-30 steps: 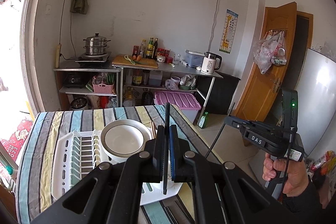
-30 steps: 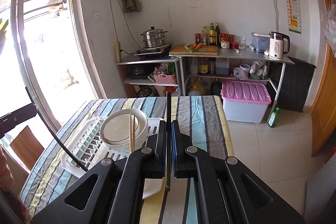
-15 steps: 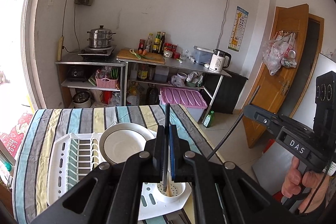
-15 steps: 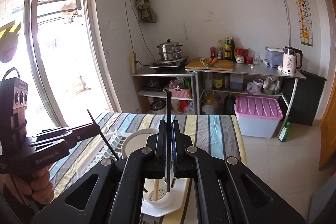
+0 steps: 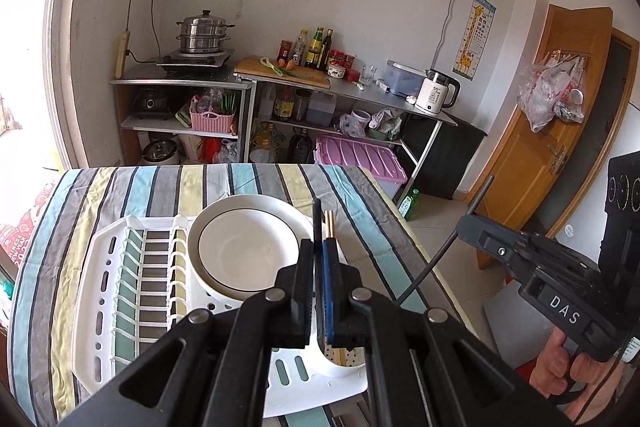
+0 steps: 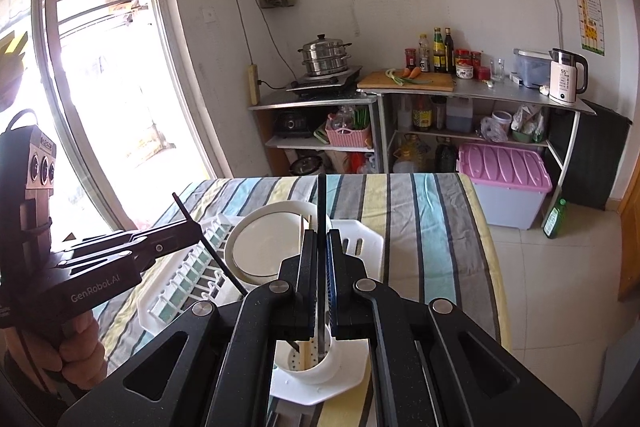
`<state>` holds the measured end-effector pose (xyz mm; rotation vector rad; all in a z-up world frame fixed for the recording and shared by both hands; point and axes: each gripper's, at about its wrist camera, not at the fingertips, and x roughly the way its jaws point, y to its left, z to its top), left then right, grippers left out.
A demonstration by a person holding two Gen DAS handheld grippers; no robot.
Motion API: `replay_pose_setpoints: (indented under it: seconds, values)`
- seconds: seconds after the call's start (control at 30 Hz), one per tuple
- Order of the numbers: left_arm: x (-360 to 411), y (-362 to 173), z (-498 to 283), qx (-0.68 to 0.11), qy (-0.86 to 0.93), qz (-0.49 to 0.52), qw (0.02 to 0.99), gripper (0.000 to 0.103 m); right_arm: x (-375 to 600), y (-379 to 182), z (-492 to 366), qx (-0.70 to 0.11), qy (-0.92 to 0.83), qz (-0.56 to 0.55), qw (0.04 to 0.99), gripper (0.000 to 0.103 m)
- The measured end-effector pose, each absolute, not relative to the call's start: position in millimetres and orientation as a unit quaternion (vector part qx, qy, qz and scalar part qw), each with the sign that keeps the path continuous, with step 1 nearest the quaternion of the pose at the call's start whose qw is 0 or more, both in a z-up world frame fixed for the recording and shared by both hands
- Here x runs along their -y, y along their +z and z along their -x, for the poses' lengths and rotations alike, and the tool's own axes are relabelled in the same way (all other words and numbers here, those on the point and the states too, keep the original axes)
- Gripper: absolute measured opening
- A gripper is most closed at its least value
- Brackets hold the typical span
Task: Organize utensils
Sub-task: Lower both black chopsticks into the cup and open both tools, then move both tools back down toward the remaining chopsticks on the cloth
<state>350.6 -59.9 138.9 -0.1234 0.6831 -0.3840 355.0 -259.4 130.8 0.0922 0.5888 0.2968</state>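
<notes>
My left gripper is shut on a black chopstick that stands up between its pads, above the white utensil cup at the dish rack's near corner. Wooden chopsticks stand in that cup. My right gripper is shut on another black chopstick, whose lower end reaches into the cup. Each gripper shows in the other's view: the right gripper with its slanted stick, the left gripper with its stick. A white bowl sits in the rack.
The rack lies on a striped tablecloth whose right edge drops to a tiled floor. Beyond the table stand metal shelves with a steamer pot, bottles and a kettle. A bright window is on the left.
Both grippers have sunk and moved in over the rack's cup. The right one's chopstick now has its tip in the cup. Each gripper has come further into the other's view.
</notes>
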Motion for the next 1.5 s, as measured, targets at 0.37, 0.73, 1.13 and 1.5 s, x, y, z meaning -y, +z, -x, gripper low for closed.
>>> replay_pose_setpoints:
  seconds: [0.37,0.73,1.13,1.5]
  values:
    - [51,135,-355,-0.334,-0.174,0.059,0.924,0.005,271,121,-360,-0.304,0.141,-0.064,0.94,0.004]
    - [46,134,-340,-0.321,-0.168,0.045,0.931,0.022,270,120,-347,-0.309,0.144,-0.057,0.938,0.015]
    - [31,127,-281,-0.288,-0.164,0.036,0.943,0.022,273,111,-290,-0.292,0.152,-0.062,0.942,0.015]
    - [6,88,-195,-0.286,-0.157,0.033,0.945,0.022,254,77,-199,-0.281,0.166,-0.046,0.944,0.015]
